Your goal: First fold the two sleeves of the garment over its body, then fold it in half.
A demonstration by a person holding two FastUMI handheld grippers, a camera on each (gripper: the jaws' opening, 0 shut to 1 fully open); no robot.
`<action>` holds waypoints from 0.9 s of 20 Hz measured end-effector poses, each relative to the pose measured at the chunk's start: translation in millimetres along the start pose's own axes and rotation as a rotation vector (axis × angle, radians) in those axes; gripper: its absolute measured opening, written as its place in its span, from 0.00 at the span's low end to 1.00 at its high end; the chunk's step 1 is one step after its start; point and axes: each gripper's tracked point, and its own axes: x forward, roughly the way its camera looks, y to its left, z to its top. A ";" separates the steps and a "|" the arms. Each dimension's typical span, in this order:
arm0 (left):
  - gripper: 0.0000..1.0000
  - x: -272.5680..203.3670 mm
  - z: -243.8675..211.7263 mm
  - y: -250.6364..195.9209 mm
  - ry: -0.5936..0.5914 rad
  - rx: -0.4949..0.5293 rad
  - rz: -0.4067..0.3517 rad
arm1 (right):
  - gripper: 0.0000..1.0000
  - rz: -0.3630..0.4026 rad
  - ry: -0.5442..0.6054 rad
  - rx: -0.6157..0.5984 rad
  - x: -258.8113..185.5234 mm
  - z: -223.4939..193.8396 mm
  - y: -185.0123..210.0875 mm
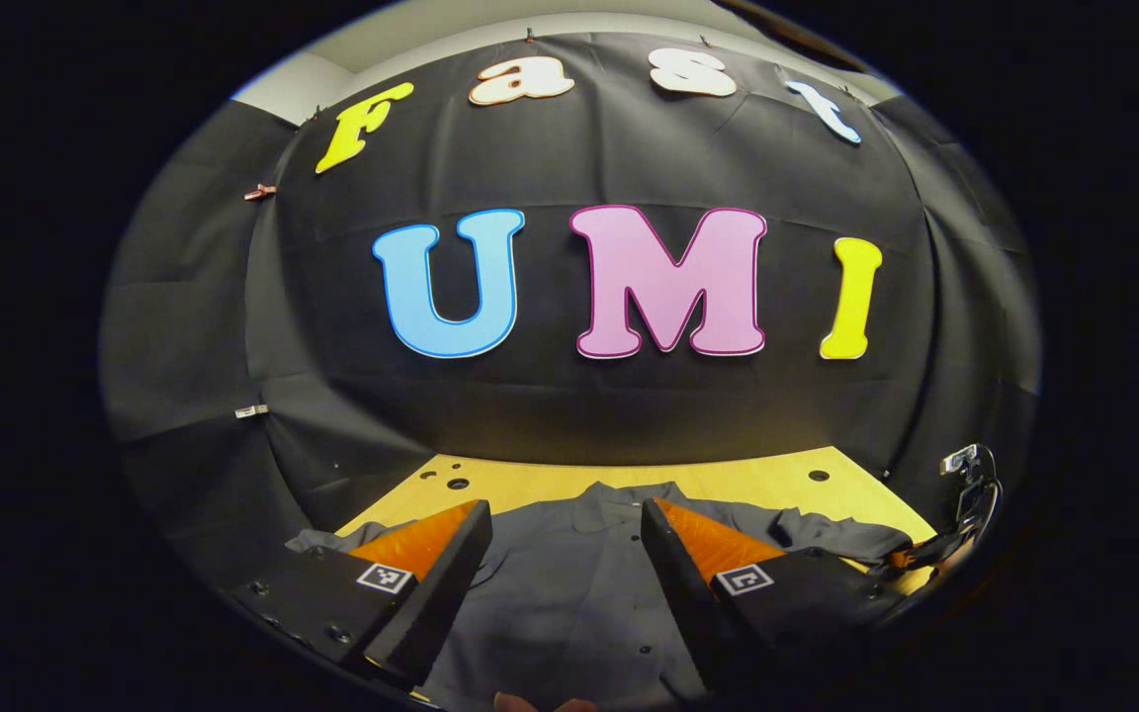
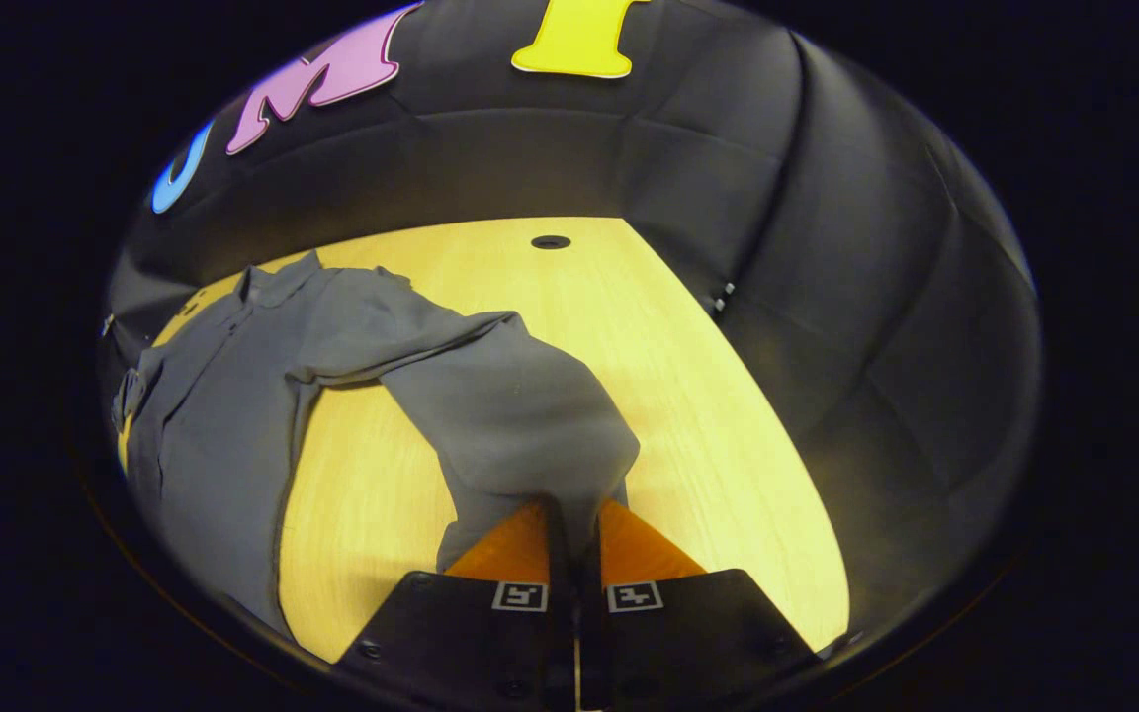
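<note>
Shirt [image 2: 214,415] x1, sleeve [image 2: 520,415] pinched, right gripper [image 2: 572,514].

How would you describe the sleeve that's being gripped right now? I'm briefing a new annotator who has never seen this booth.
Start at the yellow wooden table, where a grey button-up shirt lies spread flat. From its shoulder one sleeve stretches out across bare wood, away from the body. Its cuff end is pinched in the shut right gripper, while the other sleeve lies loose.
</note>
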 end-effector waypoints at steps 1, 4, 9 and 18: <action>0.95 -0.2 0.6 0.6 -0.002 0.001 -0.005 | 0.07 -0.028 -0.025 -0.001 -3.1 6.7 -4.3; 0.95 1.3 -1.0 6.8 -0.006 -0.011 -0.027 | 0.07 -0.076 -0.117 0.023 -22.0 34.4 -14.2; 0.95 6.7 3.6 26.9 -0.022 -0.012 -0.072 | 0.07 -0.165 -0.279 0.012 -72.1 82.4 -19.3; 0.96 24.0 -1.3 101.8 -0.030 -0.035 -0.099 | 0.12 -0.150 -0.504 -0.011 -167.3 174.7 75.7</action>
